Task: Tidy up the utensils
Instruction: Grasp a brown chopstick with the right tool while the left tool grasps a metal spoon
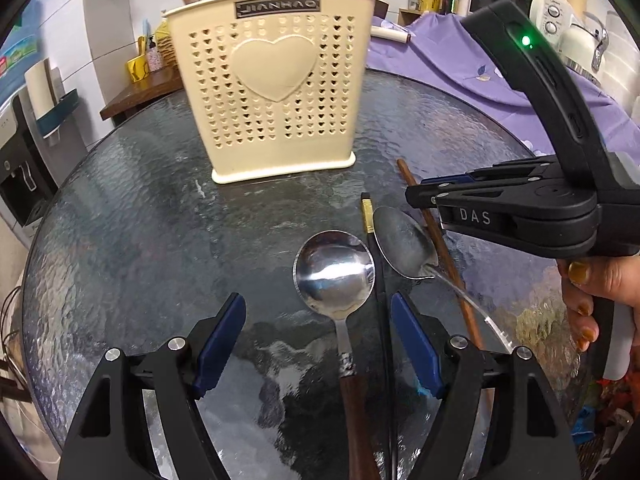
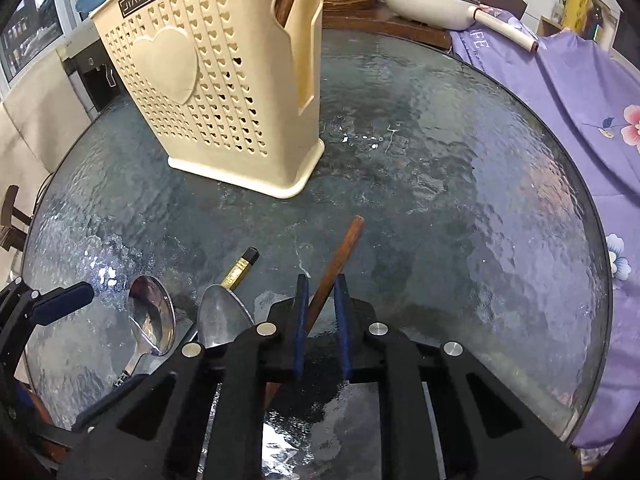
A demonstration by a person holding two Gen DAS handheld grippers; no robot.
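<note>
Where the left wrist view begins at its lower edge, the left gripper (image 1: pixel 318 344) has its jaws spread wide and holds nothing; the round spoon (image 1: pixel 335 270) with a wooden handle lies between the blue pads (image 1: pixel 224 340), touching neither. Just right of that spoon a black chopstick (image 1: pixel 378 280) with a gold band runs up the frame, and beside it lies an oval spoon (image 1: pixel 406 246) with its bowl over a brown chopstick (image 1: pixel 440 248).

At the bottom centre of the right wrist view, the right gripper (image 2: pixel 322 320) has its jaws nearly closed, with the brown chopstick (image 2: pixel 338 258) slanting up between the blue pads (image 2: pixel 342 320); whether they press on it I cannot tell. From the left wrist view, at right of frame, that gripper (image 1: pixel 416 192) hangs over the chopstick, its black body marked "DAS", a green light on its handle.

All of these rest on the round glass bench (image 1: pixel 120 216). Farther back, upper centre, stands the cream utensil holder (image 1: pixel 272 80), upright, pierced with heart-shaped holes, with a raised heart and a plate reading "JIANHAO". In the right wrist view a brown handle shows through the side opening of the holder (image 2: pixel 208 80). Behind, at upper right, lies a purple cloth (image 2: pixel 580 92).
</note>
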